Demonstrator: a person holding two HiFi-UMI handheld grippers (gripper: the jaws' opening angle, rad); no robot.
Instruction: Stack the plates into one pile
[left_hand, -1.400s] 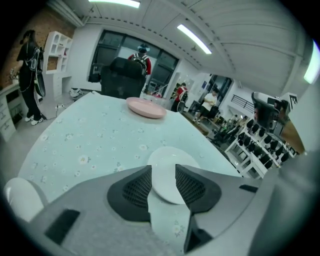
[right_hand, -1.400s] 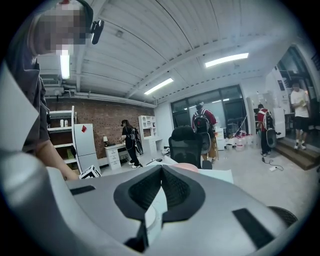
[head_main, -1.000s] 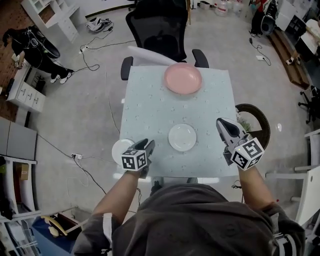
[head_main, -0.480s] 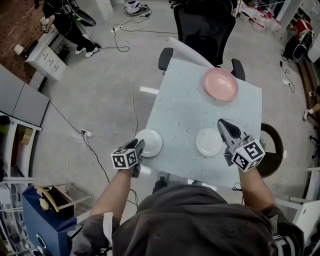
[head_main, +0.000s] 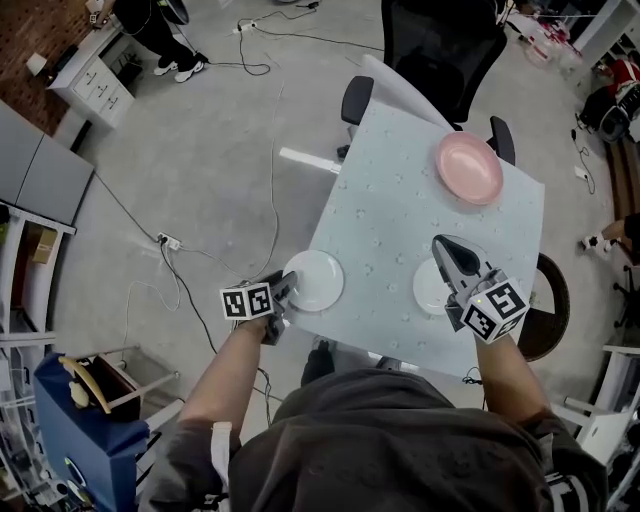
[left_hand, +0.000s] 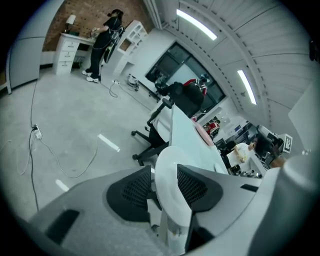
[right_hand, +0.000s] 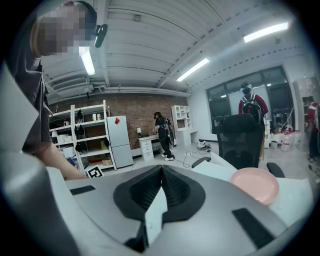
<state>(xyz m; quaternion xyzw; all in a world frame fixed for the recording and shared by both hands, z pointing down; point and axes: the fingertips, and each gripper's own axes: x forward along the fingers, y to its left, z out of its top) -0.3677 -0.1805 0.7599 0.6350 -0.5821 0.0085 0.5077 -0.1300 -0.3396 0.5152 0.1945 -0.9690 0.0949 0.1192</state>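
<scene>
Left tongs (head_main: 287, 288) just opening, astride rim of white plate (head_main: 318, 278) straight ahead at tabletop (head_main: 395, 205) edge, not clamped. Right tongs (head_main: 441, 244) closed, empty, above second white plate (head_main: 430, 292). Left nearer.

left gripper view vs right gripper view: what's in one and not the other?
Left gripper view only: the white plate, its rim between the jaws of the left gripper; they have just been opening. Right gripper view only: the right gripper, jaws together and empty, and a white fridge. Both: the pink plate, the black chair, the table.
</scene>
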